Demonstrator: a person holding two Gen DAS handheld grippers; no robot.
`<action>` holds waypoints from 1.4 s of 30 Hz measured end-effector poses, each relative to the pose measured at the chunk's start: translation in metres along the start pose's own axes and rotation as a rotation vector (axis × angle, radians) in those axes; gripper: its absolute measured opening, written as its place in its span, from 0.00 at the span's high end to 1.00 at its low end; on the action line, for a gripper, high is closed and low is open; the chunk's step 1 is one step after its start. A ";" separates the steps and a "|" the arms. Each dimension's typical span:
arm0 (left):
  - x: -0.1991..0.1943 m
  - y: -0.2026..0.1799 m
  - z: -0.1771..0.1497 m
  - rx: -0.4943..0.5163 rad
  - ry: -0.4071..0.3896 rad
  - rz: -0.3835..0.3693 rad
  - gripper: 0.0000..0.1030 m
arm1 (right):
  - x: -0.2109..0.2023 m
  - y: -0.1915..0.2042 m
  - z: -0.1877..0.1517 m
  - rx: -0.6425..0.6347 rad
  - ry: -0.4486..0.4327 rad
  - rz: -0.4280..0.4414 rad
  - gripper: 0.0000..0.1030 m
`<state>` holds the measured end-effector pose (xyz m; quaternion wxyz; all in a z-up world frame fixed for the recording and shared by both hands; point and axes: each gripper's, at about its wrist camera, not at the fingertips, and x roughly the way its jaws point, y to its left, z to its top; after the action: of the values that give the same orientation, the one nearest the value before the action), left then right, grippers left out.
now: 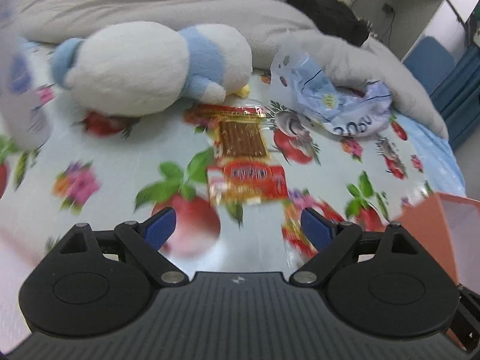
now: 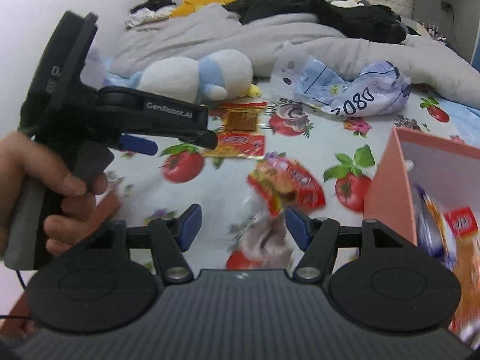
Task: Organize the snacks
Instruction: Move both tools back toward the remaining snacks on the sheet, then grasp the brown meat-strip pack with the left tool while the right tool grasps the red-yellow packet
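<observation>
Both tools gape empty over the bed: left tool (image 1: 237, 228) faces the spicy-strip packet (image 1: 244, 156) at twelve o'clock, right tool (image 2: 240, 225) the red snack packet (image 2: 288, 186). The slick wrappers may skid, I'd guess, before reaching the pink box (image 2: 390, 186) at three o'clock.

A white-and-blue plush toy (image 1: 156, 66) is seen lying on a bed sheet (image 1: 90, 150) printed with tomatoes and flowers, beside a crumpled pale-blue plastic bag (image 2: 357, 90); a grey quilt (image 2: 210, 36) and black clothing (image 2: 315, 9) are heaped behind.
</observation>
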<state>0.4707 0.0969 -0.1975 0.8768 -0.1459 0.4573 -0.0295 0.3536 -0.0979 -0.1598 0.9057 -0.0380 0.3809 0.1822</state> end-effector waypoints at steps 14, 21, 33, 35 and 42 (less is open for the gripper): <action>0.115 -0.025 0.065 0.193 0.007 0.079 0.11 | 0.108 -0.016 0.028 -0.080 0.189 -0.104 0.17; 0.125 -0.038 0.066 0.279 0.029 0.141 0.21 | 0.109 -0.018 0.025 -0.097 0.215 -0.062 0.21; 0.108 -0.044 0.055 0.287 0.036 0.111 0.39 | 0.089 -0.009 0.026 -0.143 0.178 -0.050 0.78; 0.102 -0.044 0.047 0.295 0.034 0.106 0.40 | 0.082 -0.004 0.025 -0.152 0.163 -0.051 0.80; 0.072 -0.028 0.024 0.225 0.058 0.070 0.48 | 0.060 -0.002 0.018 -0.076 0.151 -0.029 0.85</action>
<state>0.5347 0.0619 -0.2335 0.8746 -0.0296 0.4809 -0.0542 0.4050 -0.0782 -0.1900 0.8748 -0.0915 0.4405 0.1799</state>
